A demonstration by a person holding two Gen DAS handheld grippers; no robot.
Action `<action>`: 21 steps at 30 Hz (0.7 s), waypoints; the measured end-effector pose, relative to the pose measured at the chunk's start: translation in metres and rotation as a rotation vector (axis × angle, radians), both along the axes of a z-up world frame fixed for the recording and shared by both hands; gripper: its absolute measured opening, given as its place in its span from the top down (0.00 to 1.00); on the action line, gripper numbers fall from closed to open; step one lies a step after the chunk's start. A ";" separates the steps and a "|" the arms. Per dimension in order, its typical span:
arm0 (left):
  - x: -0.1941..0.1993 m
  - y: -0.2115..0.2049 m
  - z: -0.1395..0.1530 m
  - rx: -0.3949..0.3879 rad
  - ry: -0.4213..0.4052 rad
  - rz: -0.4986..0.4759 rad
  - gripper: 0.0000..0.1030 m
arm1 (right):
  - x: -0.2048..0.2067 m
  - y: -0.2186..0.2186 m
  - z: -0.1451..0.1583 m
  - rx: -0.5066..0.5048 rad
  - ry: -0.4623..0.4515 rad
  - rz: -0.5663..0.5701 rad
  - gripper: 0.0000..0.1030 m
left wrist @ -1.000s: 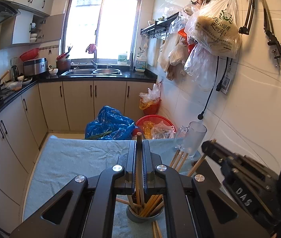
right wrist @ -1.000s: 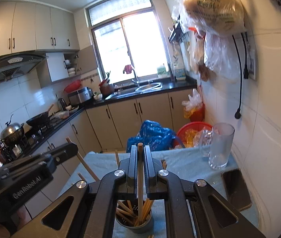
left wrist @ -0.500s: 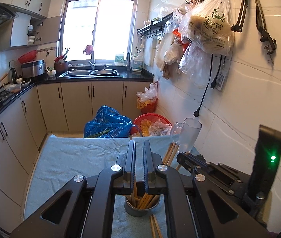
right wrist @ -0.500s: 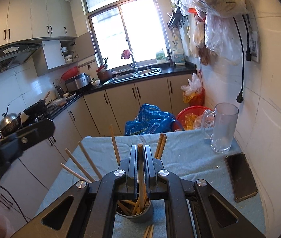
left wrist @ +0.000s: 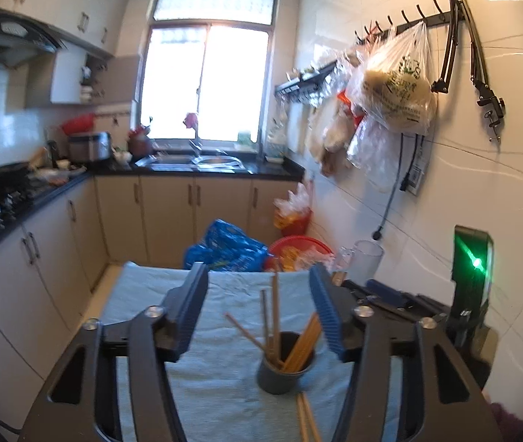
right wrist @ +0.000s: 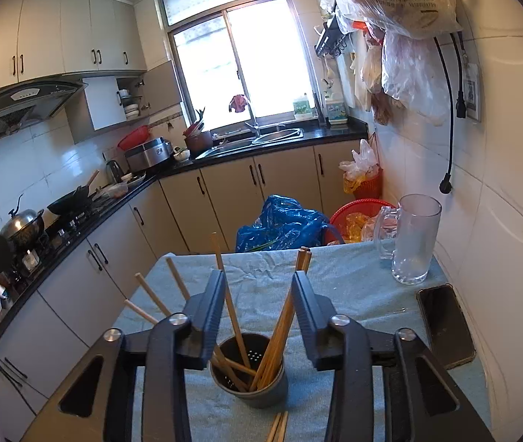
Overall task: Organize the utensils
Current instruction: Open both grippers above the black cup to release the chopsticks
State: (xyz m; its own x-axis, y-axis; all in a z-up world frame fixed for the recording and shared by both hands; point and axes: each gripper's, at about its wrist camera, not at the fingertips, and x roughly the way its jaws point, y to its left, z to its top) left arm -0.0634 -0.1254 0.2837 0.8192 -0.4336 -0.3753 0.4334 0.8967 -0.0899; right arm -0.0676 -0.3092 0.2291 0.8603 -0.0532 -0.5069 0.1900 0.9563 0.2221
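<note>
Chopsticks (right wrist: 274, 335) stand in a dark cup (right wrist: 249, 381) on a table draped with a blue cloth (right wrist: 349, 287).

They lean fanned out, and more chopsticks (right wrist: 278, 429) lie flat on the cloth just in front of the cup. The right gripper (right wrist: 257, 294) has just been opening; its jaws stand apart on either side of the upright sticks, pinching none. The left gripper (left wrist: 259, 296) has also just been opening, spread and empty behind the cup (left wrist: 285, 374). A glass mug (right wrist: 412, 239) and a phone (right wrist: 445, 326) sit by the tiled wall.

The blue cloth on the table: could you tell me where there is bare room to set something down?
Free: the cloth left of the glass mug, out to its far edge. Crowded: the chopstick holder near the front, loose chopsticks before it, and the phone along the wall.
</note>
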 end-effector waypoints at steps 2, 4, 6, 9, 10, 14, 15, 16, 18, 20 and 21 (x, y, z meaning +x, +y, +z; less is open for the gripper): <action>-0.014 0.010 0.001 0.010 -0.030 0.025 0.37 | -0.006 0.002 0.003 -0.008 -0.004 0.002 0.56; -0.026 0.017 0.001 0.014 -0.048 0.038 0.32 | -0.014 0.004 0.006 -0.016 -0.004 -0.001 0.56; -0.037 0.024 0.001 0.008 -0.057 0.048 0.28 | -0.022 0.006 0.009 -0.021 0.000 0.002 0.56; -0.050 0.032 -0.001 0.003 -0.056 0.056 0.24 | -0.035 0.010 0.013 -0.032 0.002 0.009 0.50; -0.053 0.033 -0.003 0.000 -0.051 0.054 0.24 | -0.041 0.012 0.014 -0.039 0.001 0.010 0.46; -0.062 0.041 -0.010 -0.013 0.006 0.059 0.23 | -0.059 0.016 0.019 -0.055 -0.007 0.010 0.40; -0.062 0.040 -0.011 -0.013 0.014 0.064 0.23 | -0.064 0.017 0.020 -0.058 -0.008 0.010 0.40; -0.063 0.042 -0.013 -0.012 0.030 0.077 0.22 | -0.069 0.018 0.021 -0.060 -0.009 0.010 0.39; -0.064 0.044 -0.016 -0.005 0.048 0.095 0.22 | -0.077 0.019 0.022 -0.068 -0.009 0.010 0.38; -0.066 0.046 -0.021 0.013 0.068 0.115 0.21 | -0.086 0.021 0.021 -0.076 -0.004 0.009 0.35; -0.067 0.047 -0.025 0.022 0.076 0.124 0.21 | -0.090 0.022 0.020 -0.079 -0.001 0.009 0.35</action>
